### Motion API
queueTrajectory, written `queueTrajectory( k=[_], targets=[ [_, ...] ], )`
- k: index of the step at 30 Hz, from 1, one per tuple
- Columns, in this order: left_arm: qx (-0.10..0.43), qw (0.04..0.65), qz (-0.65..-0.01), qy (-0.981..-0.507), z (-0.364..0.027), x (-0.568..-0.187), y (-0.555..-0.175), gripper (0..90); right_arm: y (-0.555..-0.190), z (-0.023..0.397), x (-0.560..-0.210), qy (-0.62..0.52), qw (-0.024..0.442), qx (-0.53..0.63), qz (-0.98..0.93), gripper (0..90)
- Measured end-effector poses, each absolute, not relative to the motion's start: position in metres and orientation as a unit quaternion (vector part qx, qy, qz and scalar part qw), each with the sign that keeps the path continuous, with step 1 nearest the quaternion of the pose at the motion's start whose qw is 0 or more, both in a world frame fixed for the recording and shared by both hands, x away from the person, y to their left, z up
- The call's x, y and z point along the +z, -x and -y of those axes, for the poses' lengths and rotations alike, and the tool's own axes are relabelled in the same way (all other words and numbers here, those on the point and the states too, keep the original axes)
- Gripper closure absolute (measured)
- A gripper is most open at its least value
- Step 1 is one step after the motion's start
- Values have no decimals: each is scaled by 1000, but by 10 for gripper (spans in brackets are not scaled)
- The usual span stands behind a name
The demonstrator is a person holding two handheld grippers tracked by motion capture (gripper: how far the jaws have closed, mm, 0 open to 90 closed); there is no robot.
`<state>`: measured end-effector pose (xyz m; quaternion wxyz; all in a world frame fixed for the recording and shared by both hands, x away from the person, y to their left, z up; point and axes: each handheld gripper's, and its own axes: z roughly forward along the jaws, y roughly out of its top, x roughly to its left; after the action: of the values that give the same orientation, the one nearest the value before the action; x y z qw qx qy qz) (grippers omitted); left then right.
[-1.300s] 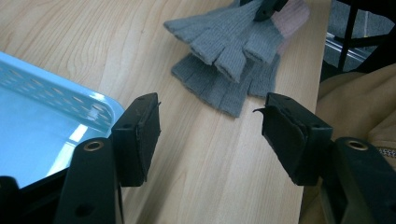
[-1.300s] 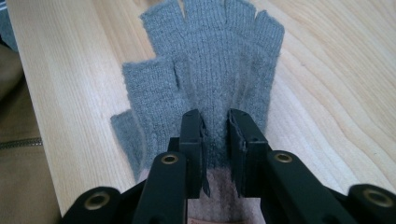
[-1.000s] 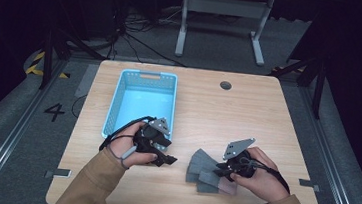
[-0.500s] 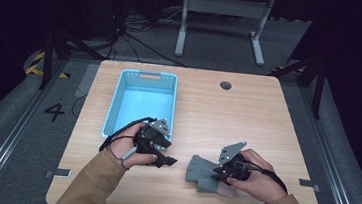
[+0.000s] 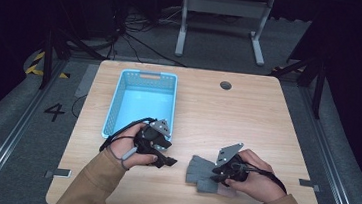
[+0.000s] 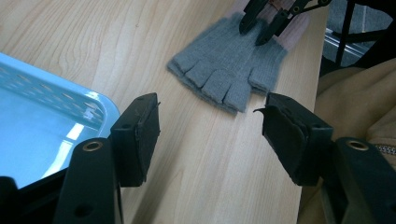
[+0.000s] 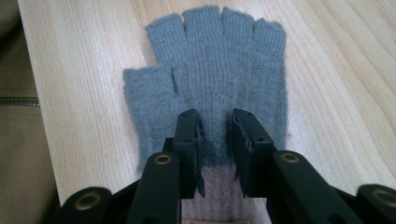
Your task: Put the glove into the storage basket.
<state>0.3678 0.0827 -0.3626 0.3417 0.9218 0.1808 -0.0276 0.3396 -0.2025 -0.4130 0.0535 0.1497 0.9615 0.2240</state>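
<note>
The gloves (image 7: 212, 88) have been laid stacked on the worktop (image 5: 267, 120), just released by the opening right claw (image 7: 215, 135); the empty left claw (image 6: 210, 133) is held half open, the basket (image 5: 141, 103) unfilled.

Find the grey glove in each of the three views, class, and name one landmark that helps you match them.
High view: glove lies at the table's near edge, right of centre, under the right gripper.
Left gripper view: top centre, beyond the open jaws.
Right gripper view: centre, fingers pointing away.
Shared landmark: the right gripper's jaws, over the glove's cuff end.
</note>
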Motion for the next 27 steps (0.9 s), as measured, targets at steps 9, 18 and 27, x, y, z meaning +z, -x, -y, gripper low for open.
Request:
queueTrajectory(
  k=[9, 18, 27],
  targets=[
    [-28, 341, -181, -922, -82, -363, -367, 372, -341, 205, -412, -162, 67, 248, -953, 635],
    [-28, 341, -179, -923, -79, -363, -367, 373, -345, 221, -397, -204, 99, 292, -929, 633],
    [-24, 338, -172, -925, -71, -366, -362, 376, -354, 240, -388, -275, 129, 323, -897, 624]
  ],
)
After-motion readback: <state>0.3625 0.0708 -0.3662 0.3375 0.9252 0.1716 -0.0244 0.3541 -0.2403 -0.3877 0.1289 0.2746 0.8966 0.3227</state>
